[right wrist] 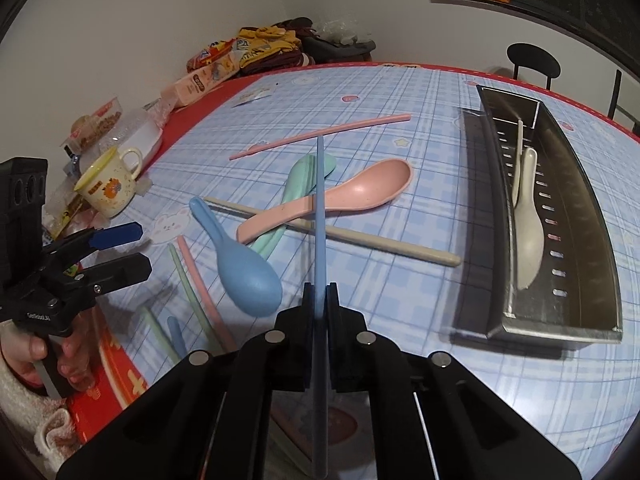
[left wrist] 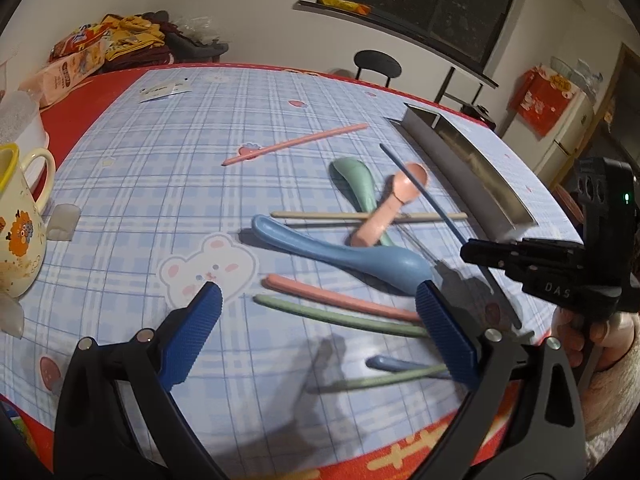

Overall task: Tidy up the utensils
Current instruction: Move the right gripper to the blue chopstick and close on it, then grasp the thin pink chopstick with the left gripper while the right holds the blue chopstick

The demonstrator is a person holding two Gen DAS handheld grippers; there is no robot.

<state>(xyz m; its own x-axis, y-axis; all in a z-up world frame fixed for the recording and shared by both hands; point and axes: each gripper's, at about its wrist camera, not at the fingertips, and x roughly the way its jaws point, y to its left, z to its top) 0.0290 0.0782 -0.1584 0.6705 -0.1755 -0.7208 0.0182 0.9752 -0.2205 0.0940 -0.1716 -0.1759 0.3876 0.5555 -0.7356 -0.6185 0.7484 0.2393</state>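
Observation:
My right gripper [right wrist: 318, 300] is shut on a blue chopstick [right wrist: 320, 200], which sticks out ahead above the table. Under it, a pink spoon [right wrist: 340, 200], a green spoon [right wrist: 300, 184] and a beige chopstick [right wrist: 340, 232] lie crossed, with a blue spoon [right wrist: 244, 276] to their left. A pink chopstick [right wrist: 320, 132] lies farther back. The metal tray [right wrist: 592, 240] on the right holds a beige spoon [right wrist: 528, 224] and a beige chopstick [right wrist: 519, 140]. My left gripper [left wrist: 316, 292] hangs open over a pink chopstick [left wrist: 340, 298] and a green one [left wrist: 340, 318].
A yellow-rimmed mug [right wrist: 112, 188] and snack packets [right wrist: 208, 72] stand along the left side of the table. A black chair [right wrist: 532, 60] is behind the far edge. More chopsticks, blue [left wrist: 400, 364] and green [left wrist: 380, 380], lie near the front edge.

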